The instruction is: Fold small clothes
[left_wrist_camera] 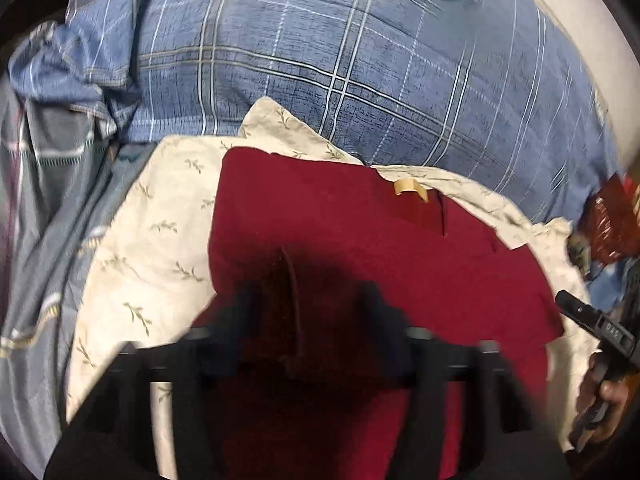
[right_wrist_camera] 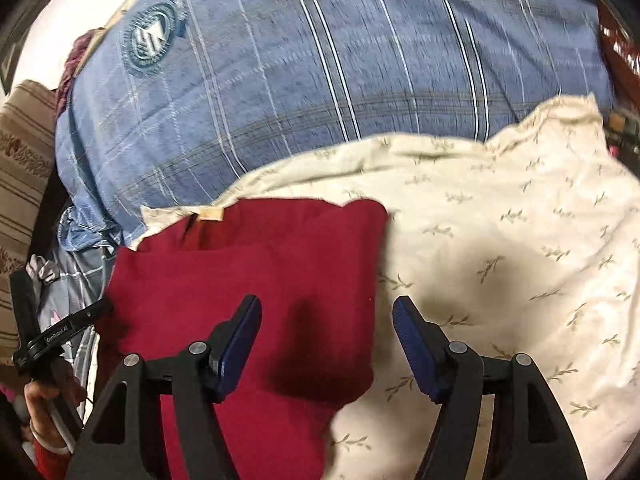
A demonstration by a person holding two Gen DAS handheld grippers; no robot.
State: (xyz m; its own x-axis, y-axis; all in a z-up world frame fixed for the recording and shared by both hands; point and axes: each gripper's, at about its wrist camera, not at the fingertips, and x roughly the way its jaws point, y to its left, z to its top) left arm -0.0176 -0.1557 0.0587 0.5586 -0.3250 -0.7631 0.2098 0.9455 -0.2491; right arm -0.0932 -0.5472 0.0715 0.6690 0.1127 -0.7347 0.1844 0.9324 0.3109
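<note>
A dark red garment (right_wrist_camera: 248, 280) with a tan neck label (right_wrist_camera: 211, 213) lies on a cream sheet (right_wrist_camera: 520, 260) sprigged with olive leaves; behind the sheet, a blue plaid pillow (right_wrist_camera: 320, 80) with white lines.

Dark red garment (right_wrist_camera: 248, 280) is seen lying flat, folded into a rough rectangle; plain knit-like fabric, no print; a small tan neck label (right_wrist_camera: 210, 214) is seen at its far edge, with a short slit or placket just beside it; the right edge is doubled over, a soft rounded fold casting shadow; the near part is hidden under blur in the left wrist view (left_wrist_camera: 360, 248). It is laid on a cream cloth with small green sprig print (right_wrist_camera: 500, 248); the cream cloth is rumpled, spread wider than the red piece on both sides.
</note>
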